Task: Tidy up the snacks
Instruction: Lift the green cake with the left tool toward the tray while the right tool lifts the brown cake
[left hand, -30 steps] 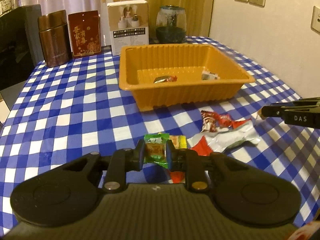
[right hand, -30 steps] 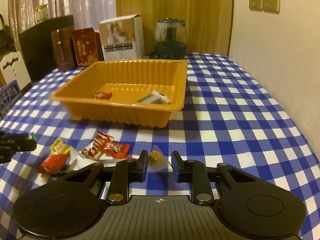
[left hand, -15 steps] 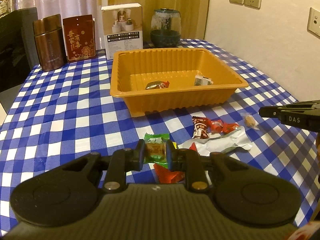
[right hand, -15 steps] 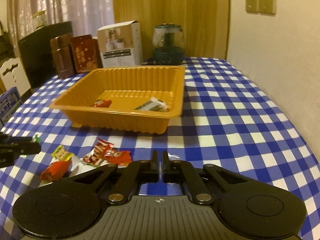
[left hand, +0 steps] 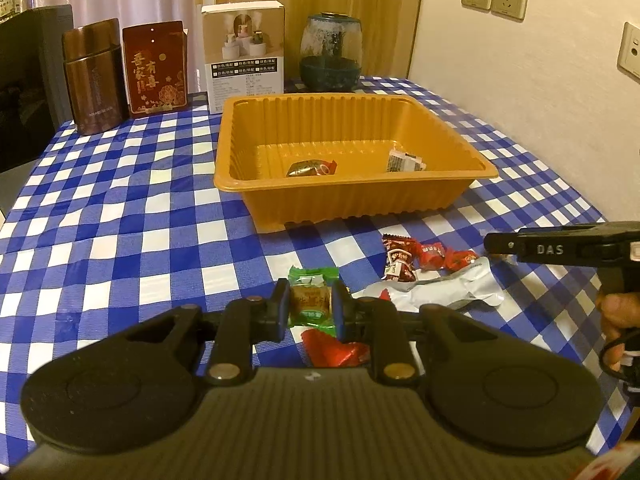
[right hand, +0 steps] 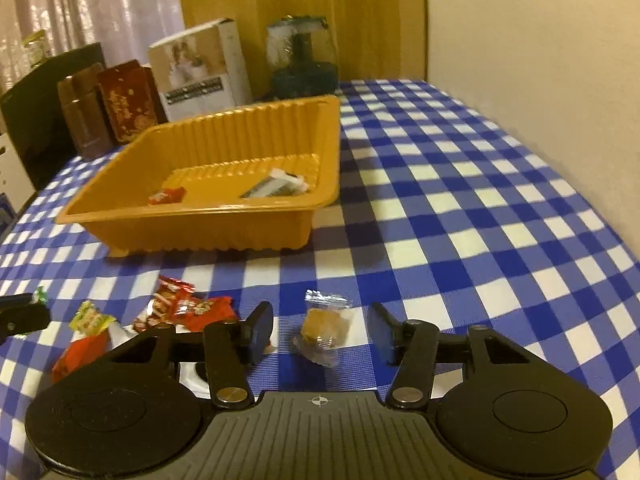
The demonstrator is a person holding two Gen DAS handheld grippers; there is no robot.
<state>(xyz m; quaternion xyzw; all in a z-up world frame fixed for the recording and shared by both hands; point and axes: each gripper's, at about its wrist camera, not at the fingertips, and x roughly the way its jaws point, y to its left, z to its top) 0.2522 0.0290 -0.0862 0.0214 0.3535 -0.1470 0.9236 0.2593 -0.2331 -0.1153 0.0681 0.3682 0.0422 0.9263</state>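
Observation:
An orange tray stands on the checked table with two wrapped snacks inside, a dark one and a white one. My left gripper is shut on a green-wrapped snack just above the cloth. My right gripper has its jaws opening, and a clear-wrapped brown candy lies on the table between them, untouched by either pad. Red wrappers, a white packet and a yellow-green sweet lie between the two grippers.
A brown canister, a red box, a white carton and a glass jar line the table's far end. A wall runs along the right side. A hand holds the right gripper.
The right gripper closed beside the brown candy, then spread its jaws wide and dipped, rolling slightly; the candy now lies between them. The left gripper keeps still with the green snack.

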